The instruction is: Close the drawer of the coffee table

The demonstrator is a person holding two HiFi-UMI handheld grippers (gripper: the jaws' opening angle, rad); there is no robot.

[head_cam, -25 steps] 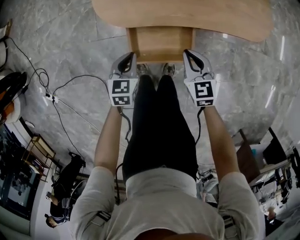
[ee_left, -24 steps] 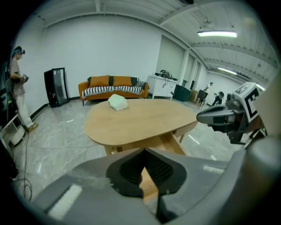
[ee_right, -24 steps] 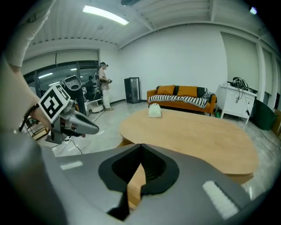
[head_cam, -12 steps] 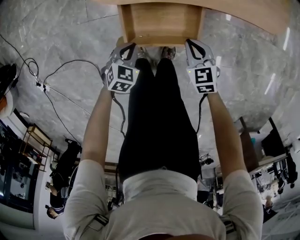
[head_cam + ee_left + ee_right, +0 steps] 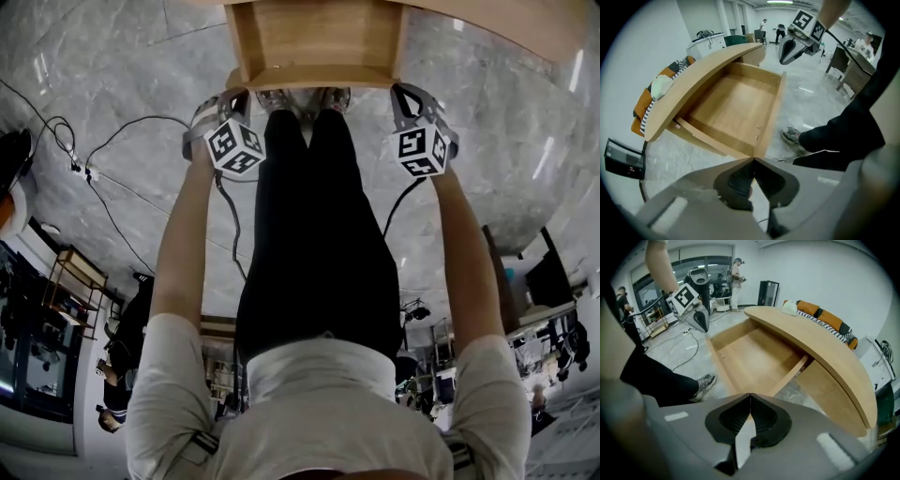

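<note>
The coffee table's wooden drawer (image 5: 317,37) stands pulled out from under the curved tabletop (image 5: 701,77), and it is empty inside. My left gripper (image 5: 228,96) is shut with nothing in it. Its tips sit at the left corner of the drawer front (image 5: 765,122). My right gripper (image 5: 405,92) is likewise shut and empty at the right corner of the drawer (image 5: 754,357). Whether either tip touches the wood I cannot tell. Each gripper view shows the other one across the drawer: the right gripper (image 5: 793,44) and the left gripper (image 5: 696,315).
The person's legs and shoes (image 5: 302,97) stand between the grippers, just in front of the drawer. Cables (image 5: 117,183) trail over the marble floor at left. A sofa with orange cushions (image 5: 825,317) lies behind the table. Desks and people are further off.
Both grippers have dropped lower and spread apart to the drawer front's two corners, their marker cubes rolling outward. The drawer itself has not shifted.
</note>
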